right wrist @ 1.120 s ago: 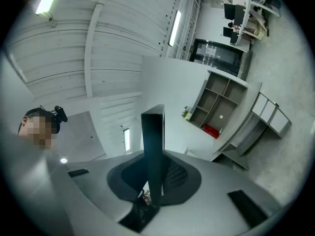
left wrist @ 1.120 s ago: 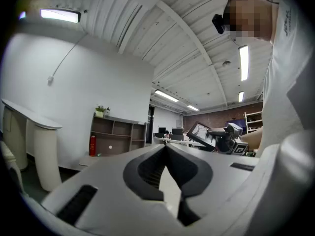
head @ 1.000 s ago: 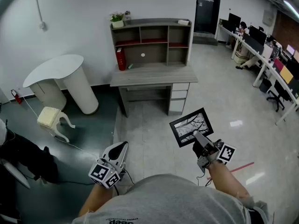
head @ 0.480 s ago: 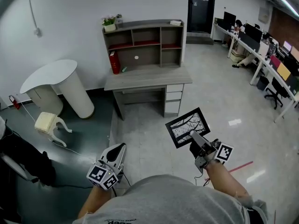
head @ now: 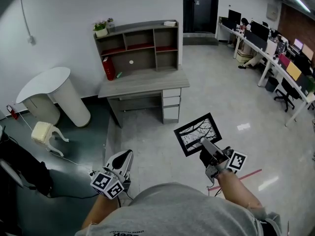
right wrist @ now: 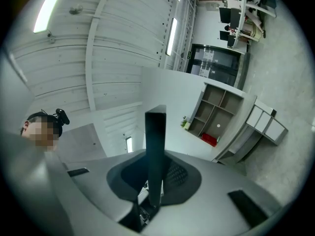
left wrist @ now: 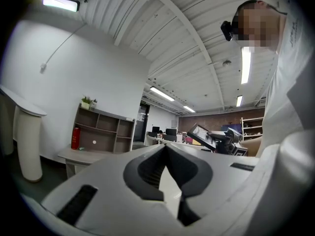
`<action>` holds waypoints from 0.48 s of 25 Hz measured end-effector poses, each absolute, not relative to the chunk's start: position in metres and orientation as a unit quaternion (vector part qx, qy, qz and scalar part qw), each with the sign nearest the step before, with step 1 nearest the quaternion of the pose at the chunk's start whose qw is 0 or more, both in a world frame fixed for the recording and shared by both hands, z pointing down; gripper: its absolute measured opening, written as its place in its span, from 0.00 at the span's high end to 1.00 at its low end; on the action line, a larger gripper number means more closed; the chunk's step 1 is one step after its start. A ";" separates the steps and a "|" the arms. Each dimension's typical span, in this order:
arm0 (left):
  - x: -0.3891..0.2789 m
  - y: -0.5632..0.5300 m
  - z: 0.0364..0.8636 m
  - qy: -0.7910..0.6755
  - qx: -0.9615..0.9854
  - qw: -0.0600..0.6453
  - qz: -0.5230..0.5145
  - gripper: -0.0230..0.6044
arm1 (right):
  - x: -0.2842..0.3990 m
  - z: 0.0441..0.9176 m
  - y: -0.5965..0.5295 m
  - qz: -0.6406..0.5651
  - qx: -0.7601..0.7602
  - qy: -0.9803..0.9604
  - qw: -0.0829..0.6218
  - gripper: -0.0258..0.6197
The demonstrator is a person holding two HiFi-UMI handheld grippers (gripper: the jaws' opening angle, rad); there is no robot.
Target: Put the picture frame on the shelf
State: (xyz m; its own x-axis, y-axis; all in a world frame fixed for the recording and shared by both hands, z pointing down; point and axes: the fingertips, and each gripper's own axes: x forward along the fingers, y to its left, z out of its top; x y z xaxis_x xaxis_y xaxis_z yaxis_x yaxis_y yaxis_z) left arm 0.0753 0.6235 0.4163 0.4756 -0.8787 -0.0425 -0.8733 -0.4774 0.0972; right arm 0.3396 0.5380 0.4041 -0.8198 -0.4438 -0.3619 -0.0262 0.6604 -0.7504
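A black picture frame (head: 198, 133) with a black-and-white tree print is held over the floor, tilted face up, my right gripper (head: 206, 148) shut on its near edge. In the right gripper view the picture frame (right wrist: 155, 151) stands edge-on as a dark bar between the jaws. The grey shelf (head: 138, 45) sits on a desk (head: 142, 81) against the far wall, well ahead of both grippers. My left gripper (head: 125, 157) hangs low at the left, jaws together with nothing in them. From the left gripper view the shelf (left wrist: 101, 134) is at the left and the picture frame (left wrist: 203, 134) at the right.
A red box (head: 109, 68) and a potted plant (head: 101, 28) occupy the shelf. A white round table (head: 51, 93) and a small stool (head: 44, 132) stand left of the desk. Office desks and chairs (head: 281, 77) line the right side. A person's dark legs (head: 22, 168) are at the far left.
The desk and shelf have shifted left and slightly up in the head view as the view swings right. Both grippers keep their places; the right one still holds the frame.
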 end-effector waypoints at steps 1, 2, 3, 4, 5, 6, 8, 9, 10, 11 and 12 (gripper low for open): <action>0.086 0.622 0.417 -0.508 0.860 0.032 -0.042 0.93 | 0.350 0.406 0.536 -0.391 -0.136 0.869 0.270 0.89; 0.095 0.620 0.418 -0.506 0.861 0.033 -0.041 0.93 | 0.360 0.407 0.535 -0.391 -0.136 0.869 0.272 0.89; 0.102 0.618 0.419 -0.504 0.862 0.034 -0.040 0.93 | 0.367 0.408 0.532 -0.391 -0.136 0.868 0.274 0.89; 0.107 0.616 0.420 -0.503 0.863 0.036 -0.039 0.93 | 0.372 0.410 0.529 -0.392 -0.136 0.867 0.276 0.89; 0.110 0.614 0.421 -0.502 0.863 0.038 -0.038 0.93 | 0.376 0.411 0.526 -0.394 -0.136 0.865 0.279 0.89; 0.111 0.611 0.422 -0.502 0.863 0.041 -0.036 0.93 | 0.378 0.413 0.523 -0.398 -0.135 0.863 0.281 0.89; 0.110 0.606 0.422 -0.505 0.861 0.042 -0.030 0.93 | 0.378 0.416 0.519 -0.404 -0.133 0.860 0.282 0.89; 0.108 0.603 0.422 -0.508 0.860 0.042 -0.028 0.93 | 0.377 0.418 0.517 -0.406 -0.133 0.859 0.282 0.89; 0.106 0.600 0.423 -0.510 0.859 0.043 -0.029 0.93 | 0.375 0.420 0.513 -0.407 -0.132 0.859 0.281 0.89; 0.104 0.595 0.424 -0.511 0.858 0.045 -0.030 0.93 | 0.374 0.422 0.510 -0.408 -0.133 0.858 0.281 0.89; 0.102 0.591 0.426 -0.510 0.858 0.048 -0.031 0.93 | 0.373 0.423 0.506 -0.409 -0.133 0.858 0.282 0.89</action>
State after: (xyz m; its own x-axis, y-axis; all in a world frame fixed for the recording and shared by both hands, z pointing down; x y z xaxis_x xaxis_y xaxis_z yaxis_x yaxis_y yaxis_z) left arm 0.1024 0.5909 0.4261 0.4786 -0.8780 -0.0040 -0.8720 -0.4759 0.1147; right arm 0.3729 0.5063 0.4229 -0.8057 -0.4591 -0.3742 0.0019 0.6298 -0.7767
